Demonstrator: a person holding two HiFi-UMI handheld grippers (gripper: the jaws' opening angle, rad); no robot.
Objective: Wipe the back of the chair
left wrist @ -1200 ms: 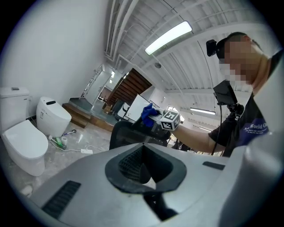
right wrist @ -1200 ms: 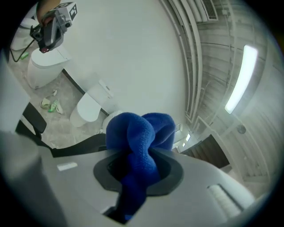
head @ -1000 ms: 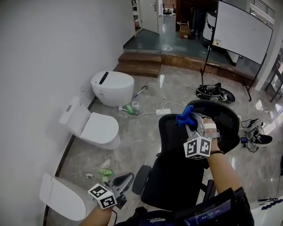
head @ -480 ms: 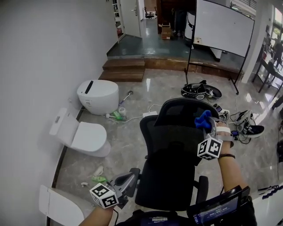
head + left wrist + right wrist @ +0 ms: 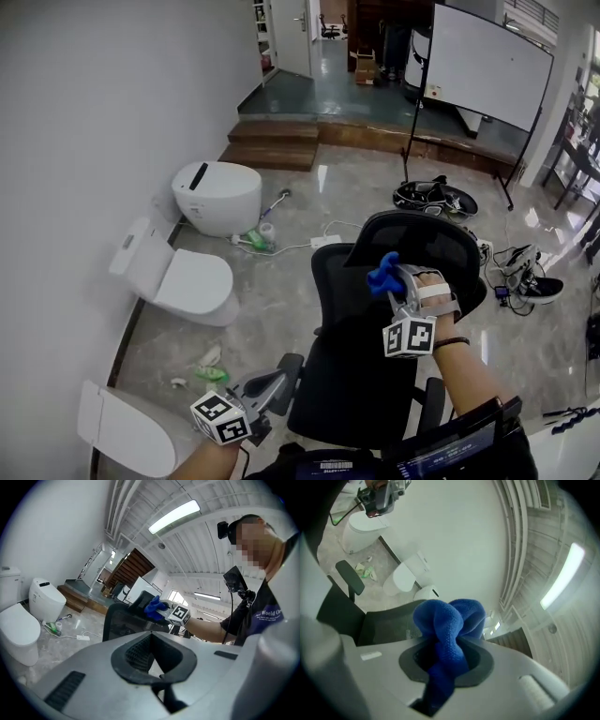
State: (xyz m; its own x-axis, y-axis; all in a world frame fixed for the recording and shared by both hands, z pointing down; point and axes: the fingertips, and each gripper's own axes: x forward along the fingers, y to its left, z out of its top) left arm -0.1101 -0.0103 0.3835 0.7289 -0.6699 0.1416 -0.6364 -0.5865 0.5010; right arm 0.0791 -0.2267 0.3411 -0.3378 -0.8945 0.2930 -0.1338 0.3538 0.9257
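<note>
The cloth (image 5: 382, 273) sits between the jaws of the right gripper (image 5: 394, 284), against the top of the chair back (image 5: 349, 314). The left gripper (image 5: 272, 384) hangs lower and leftward, beside the armrest (image 5: 292, 367). A toilet (image 5: 192, 281) lies further left, and a whiteboard (image 5: 487, 66) stands far beyond.

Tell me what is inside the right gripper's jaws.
A bunched blue cloth is clamped in the right gripper, bulging out beyond the jaws toward the chair back. Its tail runs down between the jaws, where the gripper body covers it.
</note>
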